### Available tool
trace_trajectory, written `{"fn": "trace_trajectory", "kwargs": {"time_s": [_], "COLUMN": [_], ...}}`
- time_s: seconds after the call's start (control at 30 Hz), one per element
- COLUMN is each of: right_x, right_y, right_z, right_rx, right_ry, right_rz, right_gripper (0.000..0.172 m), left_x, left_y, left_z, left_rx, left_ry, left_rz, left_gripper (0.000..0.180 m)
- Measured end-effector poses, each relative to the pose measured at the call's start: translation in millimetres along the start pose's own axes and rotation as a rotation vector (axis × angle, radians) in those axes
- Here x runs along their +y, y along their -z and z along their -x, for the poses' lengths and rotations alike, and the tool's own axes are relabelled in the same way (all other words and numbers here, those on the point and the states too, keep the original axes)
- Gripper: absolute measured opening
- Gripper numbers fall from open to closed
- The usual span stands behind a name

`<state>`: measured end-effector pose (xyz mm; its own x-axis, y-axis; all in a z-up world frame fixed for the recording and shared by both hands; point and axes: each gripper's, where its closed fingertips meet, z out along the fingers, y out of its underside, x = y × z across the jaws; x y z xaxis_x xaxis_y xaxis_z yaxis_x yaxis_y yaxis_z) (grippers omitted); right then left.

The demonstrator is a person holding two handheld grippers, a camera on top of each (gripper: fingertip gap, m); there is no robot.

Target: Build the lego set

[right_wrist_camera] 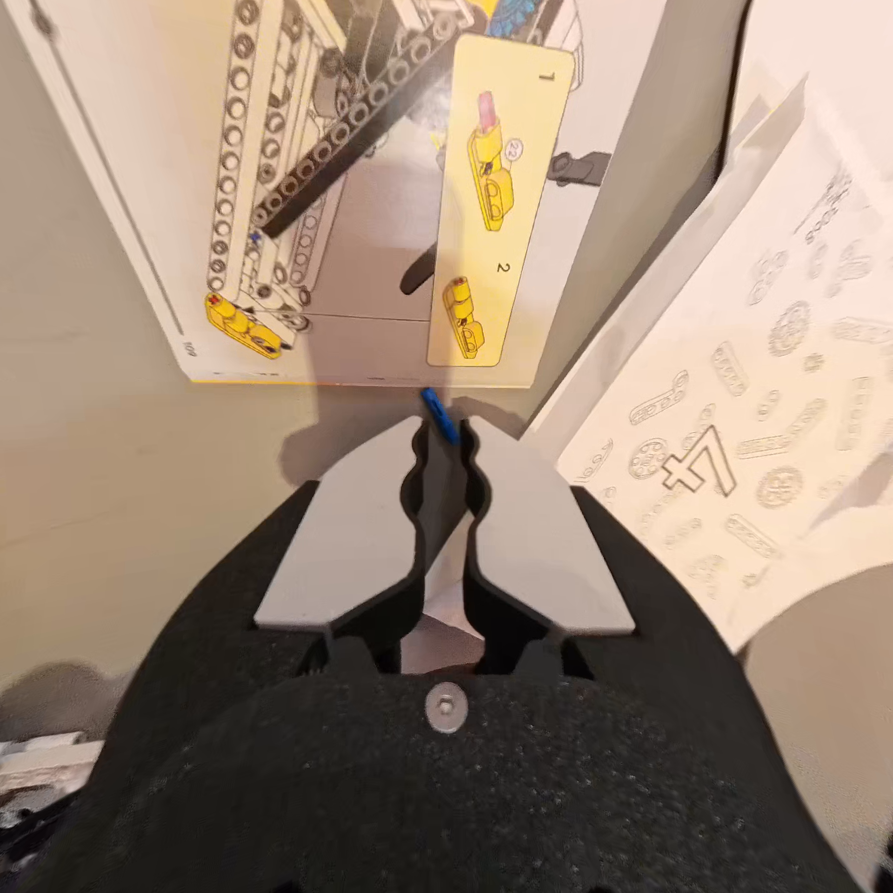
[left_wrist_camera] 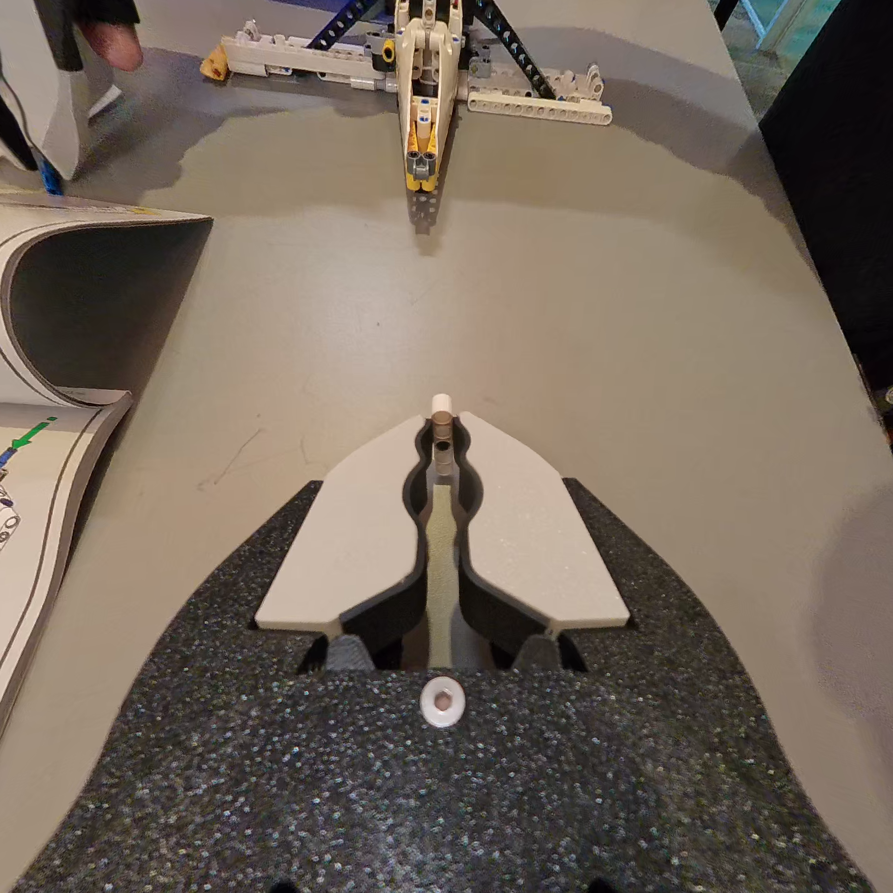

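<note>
Toy plane [left_wrist_camera: 425, 72] made of white, black and yellow building pieces sits at the far end of a plain grey-beige table [left_wrist_camera: 604, 338], nose pointing toward the near side, wings spread left and right. The tabletop is matte with a few faint scuffs, and there's a big bare stretch between the plane's nose and the left gripper [left_wrist_camera: 442, 420]. That gripper is closed on a small tan pin [left_wrist_camera: 442, 444] with a white tip poking out past the fingertips, both pads squeezed against its sides. On the left, an open instruction booklet [left_wrist_camera: 58, 338] curls up off the table, and a person's hand [left_wrist_camera: 118, 46] shows in the far left corner. On the right the table edge runs along something dark, and the floor shows beyond the far right corner.

Over on the right gripper [right_wrist_camera: 442, 425], the view is blurry. A small blue pin [right_wrist_camera: 439, 415] sits tilted between the tips, resting against the right finger with a gap showing on the left side, so it looks loose rather than clamped. Just past the tips is the near edge of the booklet page [right_wrist_camera: 362, 193], and a white paper bag [right_wrist_camera: 725, 410] printed with part outlines lies to the right. Bare table stretches off to the left.
</note>
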<state>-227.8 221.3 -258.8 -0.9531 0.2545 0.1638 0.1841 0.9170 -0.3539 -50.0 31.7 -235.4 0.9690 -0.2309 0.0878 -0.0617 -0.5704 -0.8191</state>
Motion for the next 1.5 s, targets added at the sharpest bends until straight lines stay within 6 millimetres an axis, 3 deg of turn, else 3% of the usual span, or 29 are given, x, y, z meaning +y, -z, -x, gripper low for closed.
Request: {"fn": "trace_trajectory", "kwargs": {"time_s": [0.23,0.37,0.47,0.6,0.7,0.77,0.87,1.0,1.23,1.5], "right_x": [4,-5,-25,-81,-116,-127,-132,-138,-147,-154], "right_y": [3,25,52,78,73,65,51,40,42,44], "right_z": [15,41,69,125,162,175,183,191,193,196], "right_rx": [0.035,0.138,0.235,0.282,0.286,0.315,0.369,0.439,0.498,0.529], "right_ry": [-0.085,-0.087,-0.068,-0.064,-0.058,-0.045,-0.027,0.050,0.088,0.122], "right_rz": [0.052,0.054,0.026,-0.153,-0.302,-0.354,-0.389,-0.361,-0.387,-0.455], "right_gripper": [0.005,0.005,0.005,0.005,0.005,0.005,0.005,0.005,0.005,0.005], "left_x": [4,8,12,11,6,0,-15,-41,-40,-46], "left_y": [-2,-5,-8,-9,-5,-1,6,12,3,9], "left_z": [-7,-11,-6,-3,6,10,20,13,5,5], "left_rx": [0.075,0.102,0.056,0.029,-0.012,-0.015,-0.048,0.007,0.092,0.127], "left_ry": [0.178,0.263,0.269,0.267,0.284,0.305,0.310,0.320,0.375,0.421], "left_rz": [0.039,0.070,0.103,0.104,0.056,0.002,-0.106,-0.261,-0.260,-0.320], "left_gripper": [0.007,0.008,0.011,0.012,0.024,0.025,0.026,0.025,0.010,0.000]}}
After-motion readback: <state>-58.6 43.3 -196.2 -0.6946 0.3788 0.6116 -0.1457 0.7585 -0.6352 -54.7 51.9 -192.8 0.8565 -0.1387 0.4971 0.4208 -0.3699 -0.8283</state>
